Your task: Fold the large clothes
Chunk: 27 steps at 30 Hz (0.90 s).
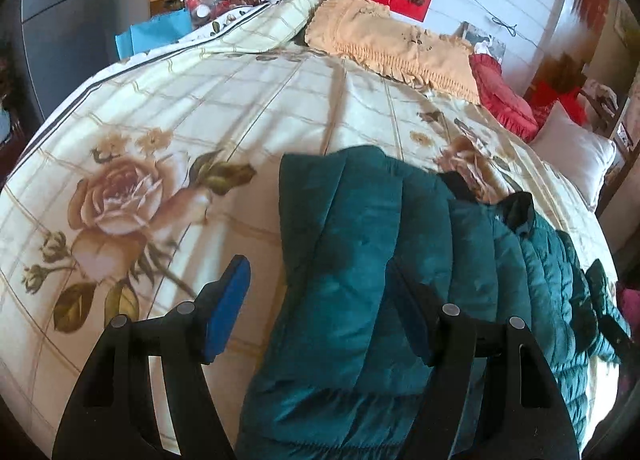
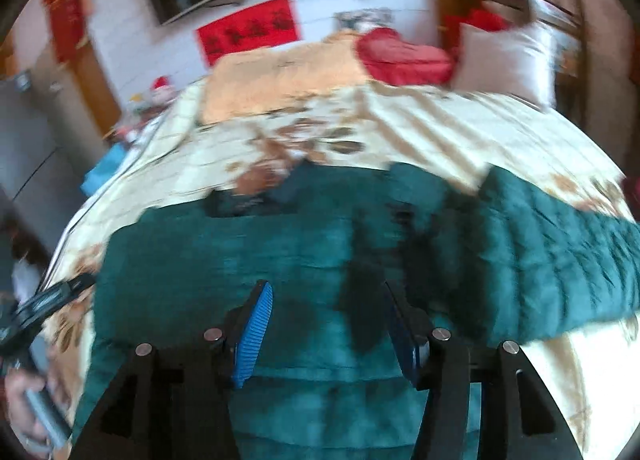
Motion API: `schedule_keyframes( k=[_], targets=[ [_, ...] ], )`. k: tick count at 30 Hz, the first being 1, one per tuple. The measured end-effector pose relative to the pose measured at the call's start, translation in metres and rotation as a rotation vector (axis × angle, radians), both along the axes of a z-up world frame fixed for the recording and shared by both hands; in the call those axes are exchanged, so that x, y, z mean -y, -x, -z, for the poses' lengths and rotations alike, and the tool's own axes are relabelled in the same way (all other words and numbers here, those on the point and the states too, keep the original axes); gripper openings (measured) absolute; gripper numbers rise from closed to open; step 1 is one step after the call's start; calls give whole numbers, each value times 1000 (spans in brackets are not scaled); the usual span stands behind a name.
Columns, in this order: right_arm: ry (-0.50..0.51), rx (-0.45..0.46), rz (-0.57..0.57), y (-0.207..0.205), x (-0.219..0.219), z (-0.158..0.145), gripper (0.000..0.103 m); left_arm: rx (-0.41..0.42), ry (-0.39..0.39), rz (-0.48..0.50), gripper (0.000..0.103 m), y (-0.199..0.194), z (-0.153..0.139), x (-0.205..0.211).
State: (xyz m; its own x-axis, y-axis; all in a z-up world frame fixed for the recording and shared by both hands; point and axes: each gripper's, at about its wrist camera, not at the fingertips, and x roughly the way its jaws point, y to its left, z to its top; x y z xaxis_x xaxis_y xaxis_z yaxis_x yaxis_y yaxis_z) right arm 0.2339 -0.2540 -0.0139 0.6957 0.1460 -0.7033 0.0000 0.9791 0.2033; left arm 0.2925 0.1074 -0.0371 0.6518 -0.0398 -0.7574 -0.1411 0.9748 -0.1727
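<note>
Teal quilted jacket [image 1: 360,260] partly folded on the floral bed [image 1: 160,131].
Both the left gripper [image 1: 316,312] and right gripper [image 2: 328,328] hovered over it, jaws apart and empty; more folds seemingly remained.

Left gripper [image 1: 320,308]: jaws spread wide, blue pads [image 1: 228,312] facing inward, nothing clamped between them. Right gripper [image 2: 326,334]: jaws likewise apart and empty. The person's left hand [image 2: 28,408] shows at that view's lower-left edge, gripping a handle.
</note>
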Motion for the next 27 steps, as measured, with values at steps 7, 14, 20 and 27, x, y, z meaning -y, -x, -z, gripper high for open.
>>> schedule_keyframes(
  k=[7, 14, 20, 27],
  targets=[
    [141, 22, -149, -34, -65, 10, 54, -38, -22, 0, 70, -28, 12, 10],
    [242, -58, -107, -76, -65, 41, 54, -90, -45, 9, 71, -38, 39, 17],
    [260, -105, -27, -84, -17, 63, 53, -100, -67, 24, 72, -41, 47, 22],
    [300, -70, 101, -56, 35, 19, 53, -94, -47, -1, 74, -40, 54, 24]
  ],
)
